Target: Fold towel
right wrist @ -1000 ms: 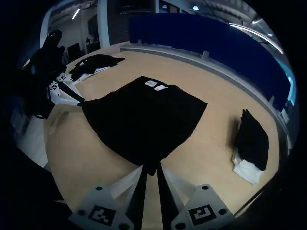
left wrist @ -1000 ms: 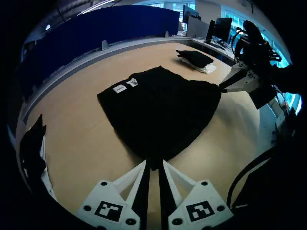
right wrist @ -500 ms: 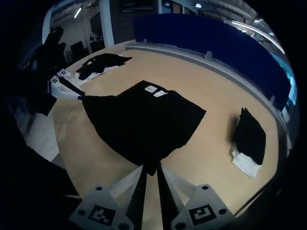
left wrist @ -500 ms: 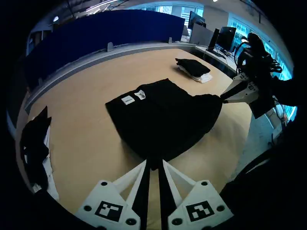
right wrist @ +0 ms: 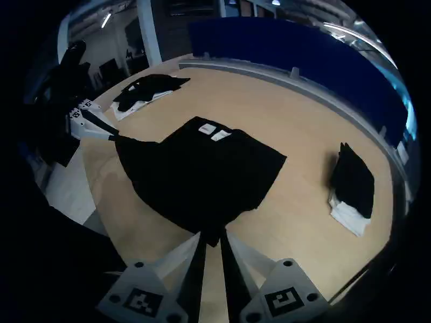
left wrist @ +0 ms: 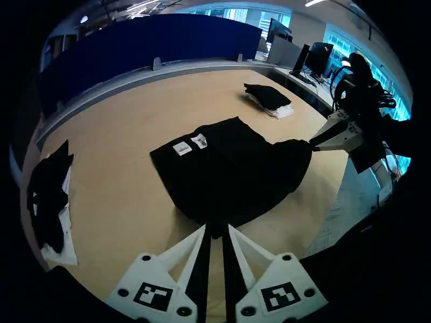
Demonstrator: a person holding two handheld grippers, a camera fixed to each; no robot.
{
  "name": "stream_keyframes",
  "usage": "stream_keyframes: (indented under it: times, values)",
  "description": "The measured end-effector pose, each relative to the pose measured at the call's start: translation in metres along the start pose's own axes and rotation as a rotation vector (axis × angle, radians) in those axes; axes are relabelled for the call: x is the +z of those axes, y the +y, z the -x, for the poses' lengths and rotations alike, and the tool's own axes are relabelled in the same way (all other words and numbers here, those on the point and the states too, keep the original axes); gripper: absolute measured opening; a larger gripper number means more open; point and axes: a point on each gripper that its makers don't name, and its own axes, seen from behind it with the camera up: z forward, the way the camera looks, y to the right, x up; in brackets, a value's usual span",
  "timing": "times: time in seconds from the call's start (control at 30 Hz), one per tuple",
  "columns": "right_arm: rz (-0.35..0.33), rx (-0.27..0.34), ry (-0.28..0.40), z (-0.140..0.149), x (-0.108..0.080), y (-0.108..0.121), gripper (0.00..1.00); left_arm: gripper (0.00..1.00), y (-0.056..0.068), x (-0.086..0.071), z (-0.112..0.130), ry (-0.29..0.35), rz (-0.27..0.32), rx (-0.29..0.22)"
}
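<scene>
A black towel [left wrist: 231, 167] with two white labels lies partly on a light wooden table [left wrist: 124, 151]. Its near edge is lifted off the surface. My left gripper [left wrist: 216, 231] is shut on one near corner of the towel. In the right gripper view the same towel [right wrist: 199, 172] hangs from my right gripper [right wrist: 214, 237], which is shut on the other near corner. Each view also shows the other gripper farther off, pinching its corner: the right gripper [left wrist: 315, 144] in the left gripper view, the left gripper [right wrist: 110, 137] in the right gripper view.
A folded stack of black and white towels [left wrist: 269, 99] sits at the table's far side, and a loose pile of black and white cloth [left wrist: 51, 204] lies near the left edge. Blue partitions [left wrist: 145, 43] run behind the table. Monitors [left wrist: 318, 56] stand at the back right.
Both grippers have risen and drawn back with the towel corners. The towel's near edge has lifted and the cloth looks smaller and more bunched.
</scene>
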Motion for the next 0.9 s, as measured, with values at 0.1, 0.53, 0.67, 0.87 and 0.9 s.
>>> stream_keyframes:
  times: [0.1, 0.53, 0.67, 0.87, 0.9]
  values:
    - [0.001, 0.000, 0.007, -0.005, 0.000, 0.001, 0.19, 0.14, -0.004, 0.001, -0.004, 0.005, -0.005, 0.002]
    - [0.037, 0.001, 0.035, -0.040, 0.010, 0.028, 0.19, 0.14, -0.033, 0.015, -0.042, 0.041, -0.027, 0.010]
    - [0.057, 0.009, 0.039, -0.051, 0.016, 0.041, 0.19, 0.14, -0.047, 0.021, -0.056, 0.052, -0.046, 0.027]
    - [0.082, 0.025, 0.044, -0.066, 0.032, 0.064, 0.19, 0.14, -0.070, 0.036, -0.078, 0.069, -0.062, 0.029]
    - [0.087, 0.028, 0.045, -0.069, 0.035, 0.068, 0.19, 0.14, -0.074, 0.039, -0.082, 0.073, -0.064, 0.029]
